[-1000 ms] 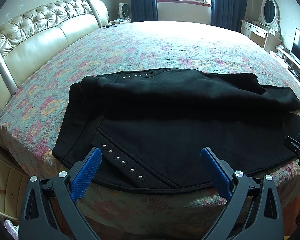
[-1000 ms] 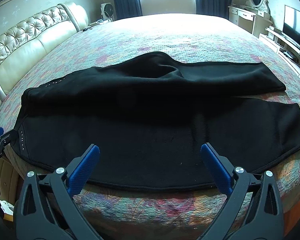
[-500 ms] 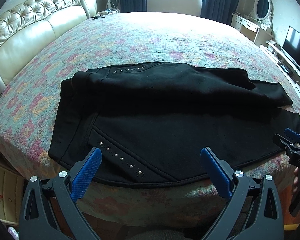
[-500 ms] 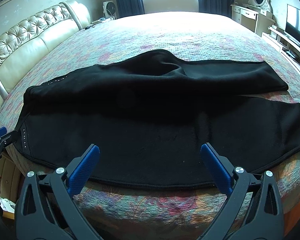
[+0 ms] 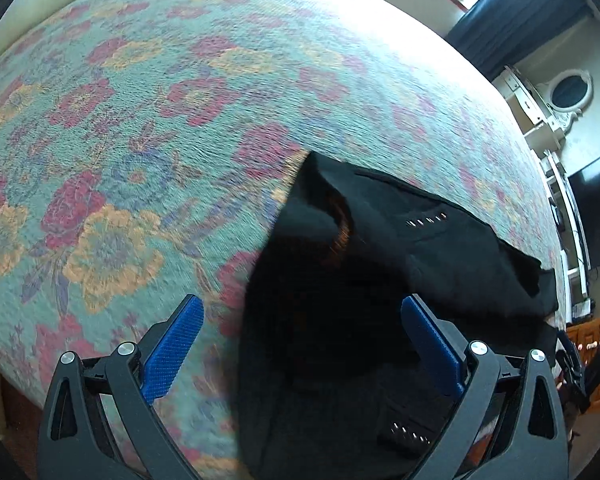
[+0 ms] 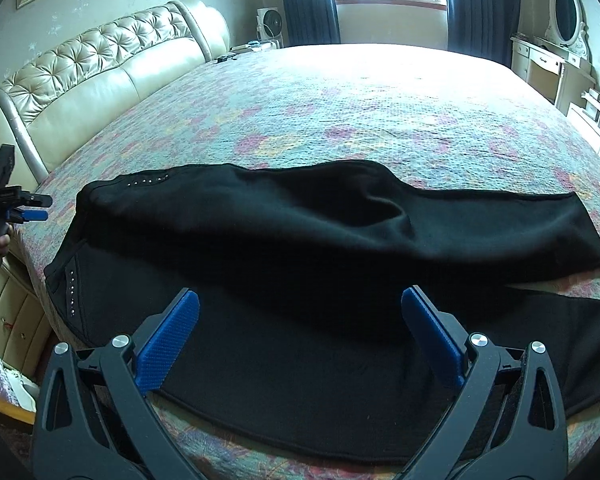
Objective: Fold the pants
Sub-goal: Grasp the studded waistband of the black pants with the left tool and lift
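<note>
Blue ribbed pads, spread wide with nothing between them, on the left claw (image 5: 300, 308). Hovered over the waistband end of the black pants (image 5: 380, 280), probably to take a corner there for the fold. Likewise wide and empty on the right claw (image 6: 300, 296), poised above the near leg, around the middle of the garment.

Lay lengthwise along the near edge of the bed (image 6: 380, 100), waistband toward the headboard (image 6: 100, 72), far leg lapped partly over the near one. Spread close to that edge, presumably for easy reach of both ends from one standing spot.

Blurred throughout in the left wrist view: studs (image 5: 426, 220) smeared to streaks, seams in the dark cloth between the pads impossible to trace. Cut off at the right frame edge in the right wrist view: the near leg's hem. Could not tell how flat the upper leg sat, given the bulge at its middle, nor what lay beneath it.
</note>
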